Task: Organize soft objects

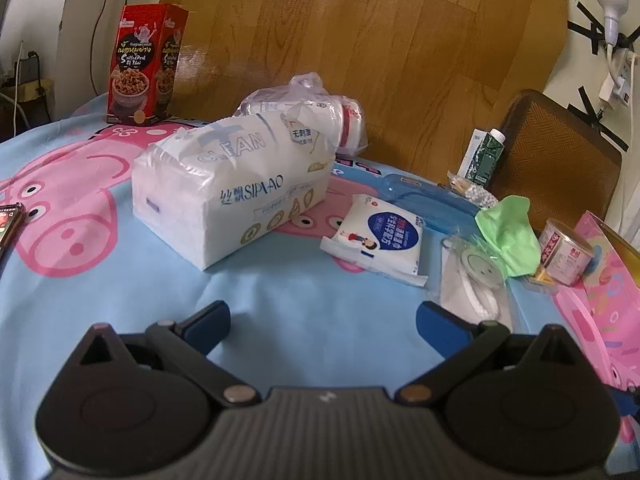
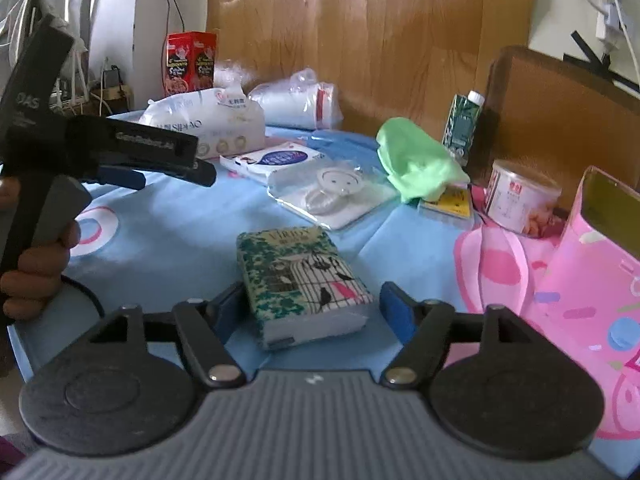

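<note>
My left gripper (image 1: 322, 320) is open and empty above the blue cartoon cloth, short of a large white tissue pack (image 1: 232, 188) and a small white-and-blue tissue packet (image 1: 378, 238). A clear bag with white items (image 1: 474, 280) lies by its right finger. My right gripper (image 2: 308, 310) is open, with its jaws on either side of a small green birdcage-print tissue pack (image 2: 300, 280) that lies on the cloth. The left gripper also shows in the right wrist view (image 2: 120, 178), at the left. A green cloth (image 2: 416, 160) lies further back.
A red snack box (image 1: 146, 66) stands at the back left, with a bagged roll (image 1: 312, 116) behind the big pack. A green carton (image 2: 464, 126), a tin can (image 2: 520, 200) and a pink gift bag (image 2: 580, 280) stand at the right. A phone (image 1: 8, 226) lies at the left edge.
</note>
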A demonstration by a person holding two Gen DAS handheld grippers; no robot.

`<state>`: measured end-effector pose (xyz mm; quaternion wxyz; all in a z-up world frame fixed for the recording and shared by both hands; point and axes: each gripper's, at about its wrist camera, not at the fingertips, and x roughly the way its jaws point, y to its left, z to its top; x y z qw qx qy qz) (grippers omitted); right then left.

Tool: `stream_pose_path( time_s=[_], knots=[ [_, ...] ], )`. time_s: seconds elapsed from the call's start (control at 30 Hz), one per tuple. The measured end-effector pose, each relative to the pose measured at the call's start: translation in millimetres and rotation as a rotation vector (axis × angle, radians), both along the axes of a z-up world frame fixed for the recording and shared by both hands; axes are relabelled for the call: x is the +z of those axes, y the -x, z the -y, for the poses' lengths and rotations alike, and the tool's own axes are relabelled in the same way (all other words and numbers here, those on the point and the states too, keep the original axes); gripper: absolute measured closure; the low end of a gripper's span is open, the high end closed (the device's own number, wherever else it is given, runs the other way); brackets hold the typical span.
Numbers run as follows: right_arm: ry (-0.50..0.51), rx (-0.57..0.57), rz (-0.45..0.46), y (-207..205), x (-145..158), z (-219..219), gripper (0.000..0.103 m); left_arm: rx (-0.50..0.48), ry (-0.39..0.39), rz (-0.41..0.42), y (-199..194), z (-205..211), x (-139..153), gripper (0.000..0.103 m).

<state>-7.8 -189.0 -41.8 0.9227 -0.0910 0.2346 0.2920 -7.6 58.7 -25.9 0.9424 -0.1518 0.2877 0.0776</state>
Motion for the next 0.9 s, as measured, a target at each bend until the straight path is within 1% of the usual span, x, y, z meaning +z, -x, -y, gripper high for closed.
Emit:
stream_pose_path(
  time_s=[0.27,0.53,0.63,0.73,0.87,0.9],
  knots=[
    [-0.013,0.000,-0.016,5.2,-3.3,2.4,0.022,-0.003,0.012,0.007,0.7,-1.6,-0.4,0.000],
    [-0.049,0.014,-0.059,-1.1,-4.9,6.1,0.021,-0.026,0.022,0.015,0.6,-2.8,-0.6,0.000],
    [-0.047,0.028,-0.055,-0.2,-5.6,5.8,0.021,-0.056,0.024,0.017,0.2,-1.3,-0.5,0.001],
    [-0.050,0.042,-0.052,1.2,-6.1,6.0,0.024,-0.096,0.036,0.029,0.4,0.6,-0.1,0.001],
    [-0.056,0.048,-0.055,0.7,-6.5,7.1,0.024,-0.176,0.080,0.058,4.2,2.7,2.2,0.001],
    [-0.058,0.048,-0.056,0.5,-6.6,7.3,0.024,-0.192,0.111,0.056,5.3,2.8,2.2,0.001]
  ],
)
